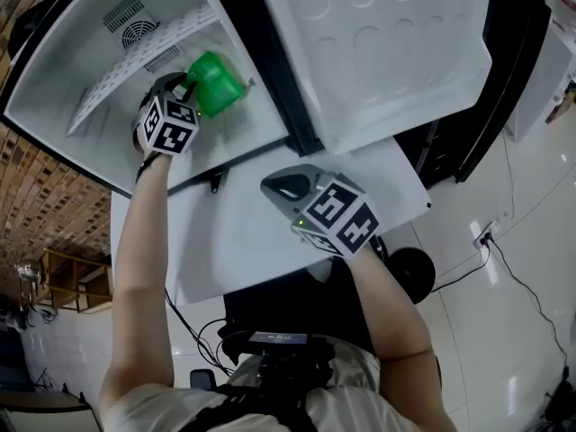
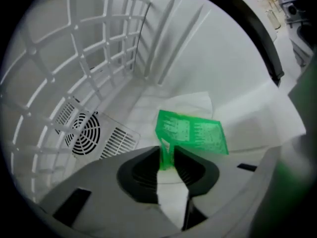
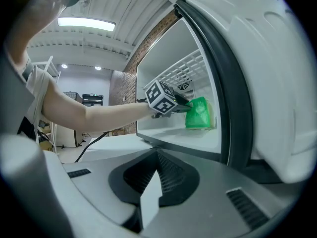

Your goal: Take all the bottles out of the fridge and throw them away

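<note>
Left gripper (image 1: 183, 86) is inside the fridge (image 1: 72, 61) with jaws apart around the green bottle (image 1: 218, 83). Right gripper (image 1: 275, 185) is closed and empty.
Left gripper view: a thin green edge of the bottle sits in the gap at the jaw tips. The labelled body lies just ahead and to the right of the tips, on the white compartment floor. A round fan vent (image 2: 81, 133) is left of the jaws and a wire shelf (image 2: 99, 48) is above-left. The right gripper is outside the fridge, beside the open door (image 1: 387, 43), jaws together with nothing between them. The bottle and left gripper are well ahead of its tips.
</note>
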{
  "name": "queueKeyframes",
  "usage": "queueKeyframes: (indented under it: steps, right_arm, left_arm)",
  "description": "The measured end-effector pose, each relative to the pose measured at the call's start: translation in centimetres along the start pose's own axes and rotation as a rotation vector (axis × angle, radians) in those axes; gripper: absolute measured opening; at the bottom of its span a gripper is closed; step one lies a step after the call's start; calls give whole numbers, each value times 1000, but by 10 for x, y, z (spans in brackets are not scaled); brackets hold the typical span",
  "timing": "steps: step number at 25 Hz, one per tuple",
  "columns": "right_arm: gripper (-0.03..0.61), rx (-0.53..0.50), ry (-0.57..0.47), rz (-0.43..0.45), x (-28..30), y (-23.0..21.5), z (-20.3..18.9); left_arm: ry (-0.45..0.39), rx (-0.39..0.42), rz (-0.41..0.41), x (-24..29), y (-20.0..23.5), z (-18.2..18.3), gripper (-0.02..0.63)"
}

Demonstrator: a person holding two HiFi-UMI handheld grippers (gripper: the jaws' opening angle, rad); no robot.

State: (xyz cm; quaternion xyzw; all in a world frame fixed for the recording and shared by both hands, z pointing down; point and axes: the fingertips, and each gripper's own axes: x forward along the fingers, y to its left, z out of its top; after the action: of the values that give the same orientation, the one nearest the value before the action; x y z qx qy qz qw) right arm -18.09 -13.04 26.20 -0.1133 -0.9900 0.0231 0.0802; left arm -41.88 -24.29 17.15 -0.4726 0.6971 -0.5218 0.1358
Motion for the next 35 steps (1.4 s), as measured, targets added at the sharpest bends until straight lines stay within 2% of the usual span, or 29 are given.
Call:
queueKeyframes:
  steps: [2, 3, 7, 10, 13, 17, 28, 31, 33, 35]
  right_arm:
    - [5, 1, 1, 5, 0, 1, -1]
    - [5, 1, 3, 7, 0, 1, -2]
    - [6, 6, 2, 6, -2, -1, -2]
    - [6, 6, -1, -2, -1, -3, -2]
    - [5, 6, -1, -5, 0, -4, -3]
    - [5, 5, 1, -4, 0, -4, -3]
    - [6, 5, 0, -6, -3, -4, -2]
    - [9, -8, -1, 62, -3, 10, 0]
    - [10, -35, -44, 102, -7, 22, 9]
    - [12, -45, -135, 113, -13, 32, 25]
  left_arm:
    - [5, -20, 19, 2, 1, -2, 23]
    - [-5, -34, 32, -2, 2, -1, 15]
    - [-71, -41, 120, -32, 14, 12, 12]
    - [-128, -77, 177, -61, 31, 15, 12]
    - [-154, -111, 196, -87, 36, 12, 12]
    - [-198, -116, 208, -119, 33, 12, 12]
    - [-285, -132, 126, -191, -21, 9, 12]
    - [-313, -156, 69, -207, -41, 5, 12]
    - [-347, -206, 3, -216, -56, 3, 12]
    - [-371, -261, -47, -224, -67, -2, 12]
